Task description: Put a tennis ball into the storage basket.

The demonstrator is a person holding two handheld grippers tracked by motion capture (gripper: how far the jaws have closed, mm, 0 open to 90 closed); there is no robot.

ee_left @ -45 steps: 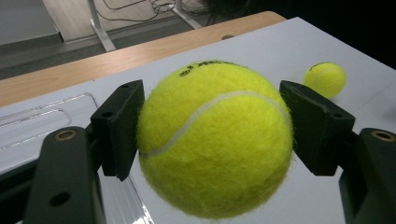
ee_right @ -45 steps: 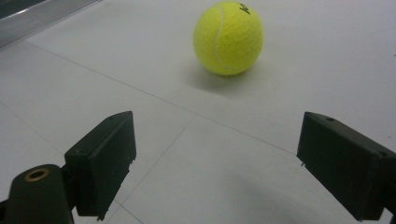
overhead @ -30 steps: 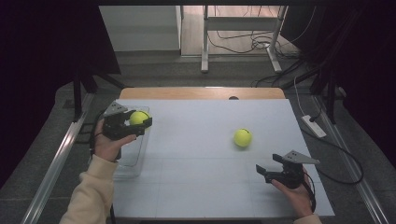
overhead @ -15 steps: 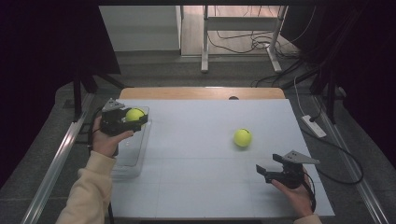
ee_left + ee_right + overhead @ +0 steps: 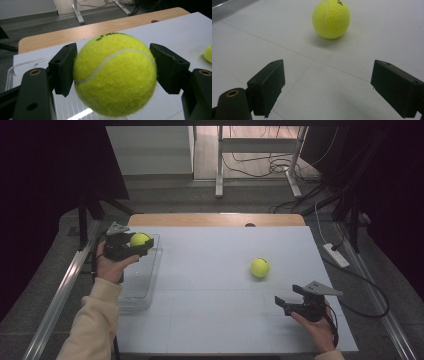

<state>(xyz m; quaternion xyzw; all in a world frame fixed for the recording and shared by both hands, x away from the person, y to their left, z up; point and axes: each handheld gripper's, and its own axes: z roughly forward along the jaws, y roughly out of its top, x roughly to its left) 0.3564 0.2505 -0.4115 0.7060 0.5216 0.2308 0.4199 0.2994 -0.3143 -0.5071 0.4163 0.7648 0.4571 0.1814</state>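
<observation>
My left gripper (image 5: 142, 245) is shut on a yellow tennis ball (image 5: 139, 239) and holds it over the far end of a clear plastic tray (image 5: 131, 297) at the table's left. The left gripper view has that held ball (image 5: 115, 75) squeezed between both black pads (image 5: 66, 67). A second tennis ball (image 5: 260, 267) lies loose on the white table right of centre. My right gripper (image 5: 283, 304) rests open near the front right, a little short of that ball. In the right gripper view the loose ball (image 5: 331, 18) sits ahead of the wide-apart jaws, with nothing between them.
The white table top (image 5: 210, 310) ends in a wooden strip (image 5: 215, 219) at the far edge. Metal rails (image 5: 55, 305) run along both sides. A white power strip (image 5: 336, 255) and cables lie on the floor at the right.
My left gripper has carried its ball leftward and slightly down, further over the clear tray. The right gripper and the loose ball have stayed in place.
</observation>
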